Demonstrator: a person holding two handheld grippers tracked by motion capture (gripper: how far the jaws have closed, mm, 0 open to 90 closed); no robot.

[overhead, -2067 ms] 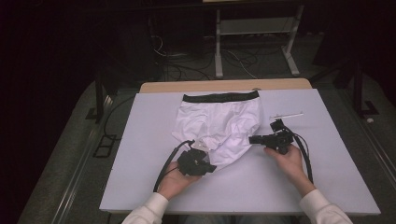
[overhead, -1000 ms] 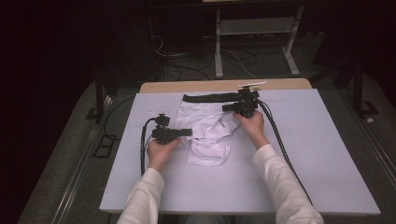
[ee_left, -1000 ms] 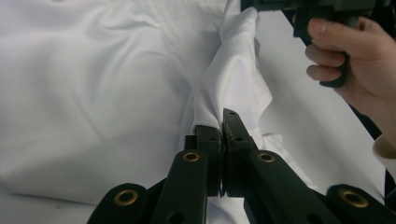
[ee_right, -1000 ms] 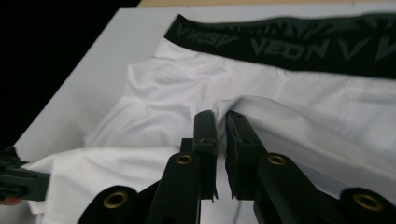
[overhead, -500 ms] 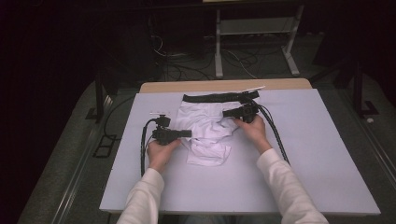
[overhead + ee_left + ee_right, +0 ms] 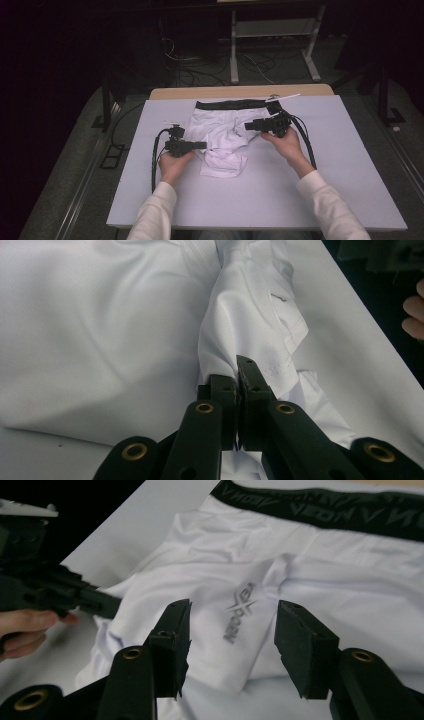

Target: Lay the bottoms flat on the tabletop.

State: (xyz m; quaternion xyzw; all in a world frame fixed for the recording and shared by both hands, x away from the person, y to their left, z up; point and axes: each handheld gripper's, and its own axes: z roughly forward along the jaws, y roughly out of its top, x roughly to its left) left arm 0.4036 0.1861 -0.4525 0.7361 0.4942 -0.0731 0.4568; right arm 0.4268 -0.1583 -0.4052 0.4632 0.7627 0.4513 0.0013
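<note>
My two handheld matte-black two-jaw grippers, the left gripper (image 6: 200,145) and the right gripper (image 6: 248,126), carry brass-ringed pivot holes on their arms. A black looping cable (image 6: 155,160) trails from each. I see loose white long sleeves (image 6: 155,210) reaching the wrists.

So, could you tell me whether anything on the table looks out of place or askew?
The white underwear lies unevenly: its black waistband is flat at the far edge, but the lower part is bunched into a crumpled fold where the left gripper pinches it. The right gripper hovers open above.

left claw (image 6: 239,385) clamped, right claw (image 6: 232,645) spread
</note>
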